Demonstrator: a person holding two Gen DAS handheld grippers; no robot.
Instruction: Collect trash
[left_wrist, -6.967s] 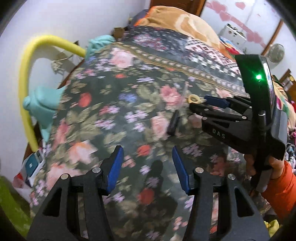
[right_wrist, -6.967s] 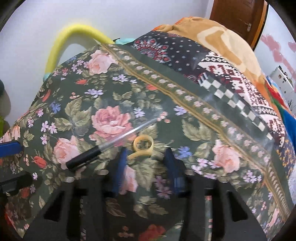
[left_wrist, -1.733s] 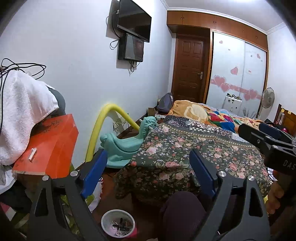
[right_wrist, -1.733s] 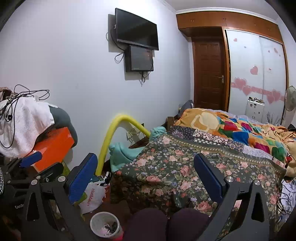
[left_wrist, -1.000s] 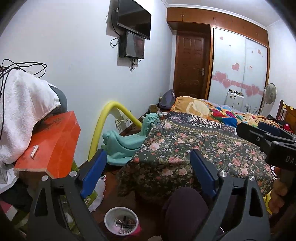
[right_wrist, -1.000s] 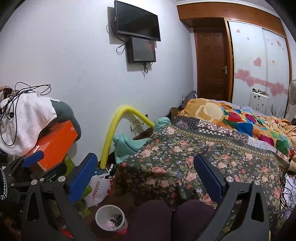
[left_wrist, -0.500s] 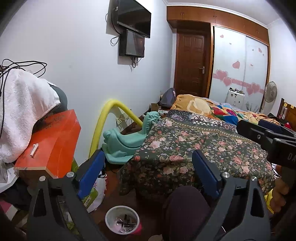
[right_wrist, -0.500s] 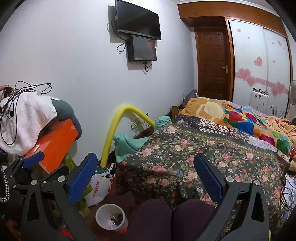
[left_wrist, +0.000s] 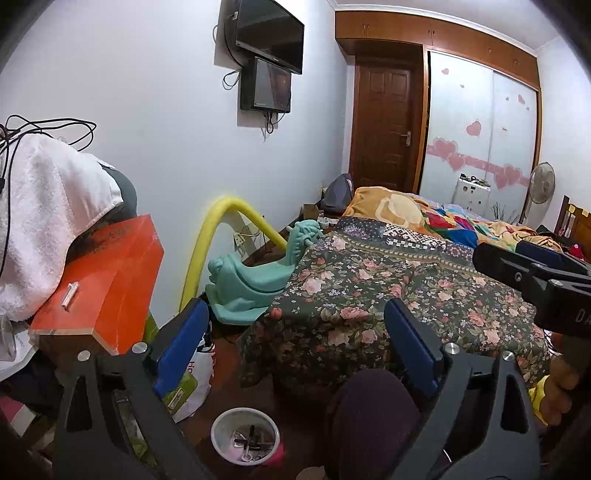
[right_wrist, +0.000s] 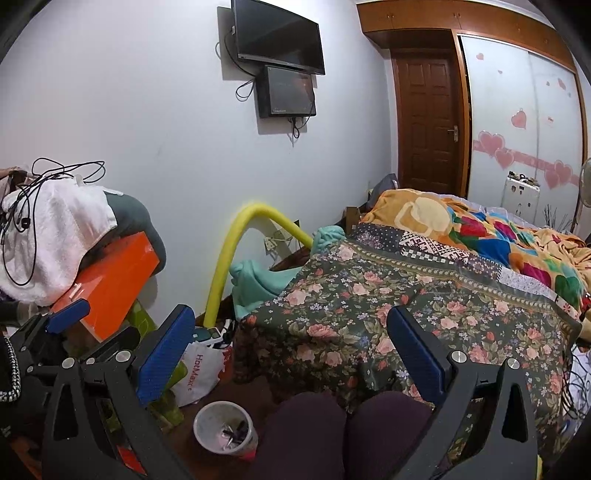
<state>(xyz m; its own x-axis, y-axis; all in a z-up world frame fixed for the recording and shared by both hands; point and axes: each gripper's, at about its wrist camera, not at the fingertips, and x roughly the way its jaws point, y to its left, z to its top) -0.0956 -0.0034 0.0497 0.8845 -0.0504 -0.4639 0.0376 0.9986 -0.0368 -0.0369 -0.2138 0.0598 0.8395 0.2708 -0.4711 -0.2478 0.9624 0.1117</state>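
Observation:
A small white bin stands on the floor below the bed's foot and holds a pen and small scraps; it also shows in the right wrist view. My left gripper is open and empty, held above the bin and my knees. My right gripper is open and empty too, raised in front of the floral bedspread. The right gripper's body shows at the right of the left wrist view. The left gripper shows at the left of the right wrist view. No trash shows on the bedspread.
An orange box under a white towel is stacked at left. A yellow foam tube and a teal rocking toy stand by the wall. A white plastic bag lies beside the bin. My knees are in front.
Since seven seconds ago both grippers have pulled back from the bedspread, where a pen and a yellow ring lay; both jaws are wider. In the last second the views barely shift.

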